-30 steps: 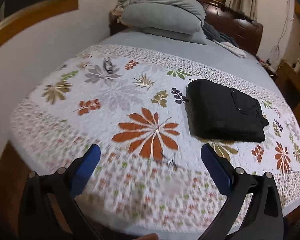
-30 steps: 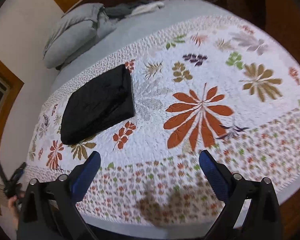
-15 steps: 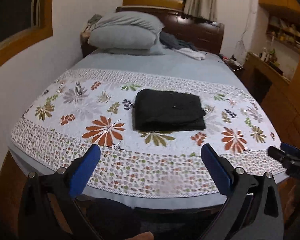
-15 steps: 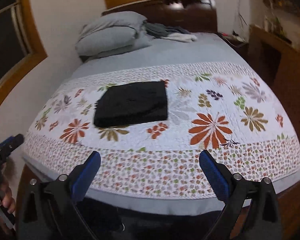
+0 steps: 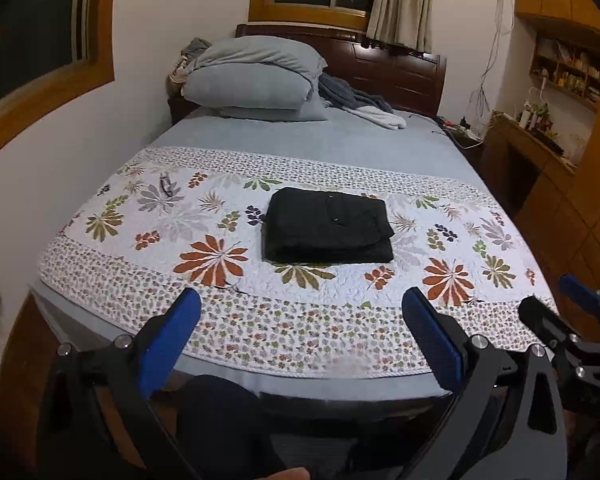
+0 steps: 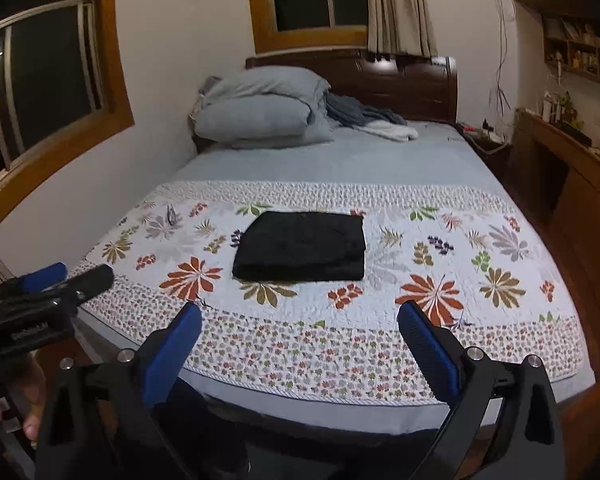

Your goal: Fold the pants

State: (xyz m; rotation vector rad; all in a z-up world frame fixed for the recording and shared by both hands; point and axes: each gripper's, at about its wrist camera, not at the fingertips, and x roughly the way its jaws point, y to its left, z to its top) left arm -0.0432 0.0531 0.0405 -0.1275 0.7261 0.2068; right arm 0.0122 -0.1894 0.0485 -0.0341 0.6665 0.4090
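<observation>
The black pants (image 5: 327, 226) lie folded into a neat rectangle on the floral quilt (image 5: 140, 236) in the middle of the bed; they also show in the right wrist view (image 6: 302, 246). My left gripper (image 5: 300, 316) is open and empty, held back past the foot of the bed. My right gripper (image 6: 300, 320) is open and empty, also beyond the bed's foot. The right gripper shows at the right edge of the left wrist view (image 5: 572, 320); the left gripper shows at the left edge of the right wrist view (image 6: 48, 284).
Grey pillows (image 5: 252, 80) and loose clothes (image 5: 364, 104) lie at the dark wooden headboard (image 5: 400, 72). A wall with a window (image 6: 48, 76) runs along the left. Wooden shelves and a desk (image 5: 540, 148) stand at the right.
Both grippers have pulled back from over the quilt to beyond the foot of the bed and levelled out. The folded pants have not moved.
</observation>
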